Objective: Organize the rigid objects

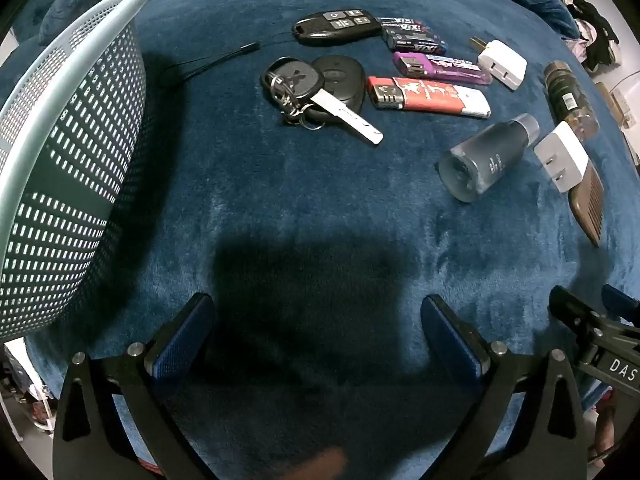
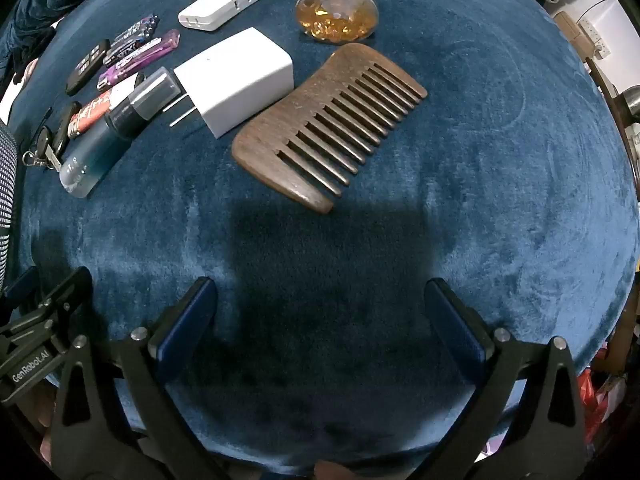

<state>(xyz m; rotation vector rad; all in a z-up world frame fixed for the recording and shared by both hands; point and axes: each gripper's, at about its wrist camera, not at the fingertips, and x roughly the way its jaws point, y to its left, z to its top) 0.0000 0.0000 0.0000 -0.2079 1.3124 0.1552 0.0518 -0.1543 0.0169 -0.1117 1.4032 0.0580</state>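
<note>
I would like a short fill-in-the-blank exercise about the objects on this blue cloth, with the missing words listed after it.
1. The wooden comb lies on a cloth of ____ colour.
2. The perforated basket stands to the ____ of the keys in the left wrist view.
3. The lighter nearest the keys has a ____ wrapper.
4. Between the fingers of the right gripper there is ____ object.

Missing words: blue; left; red; no
</note>
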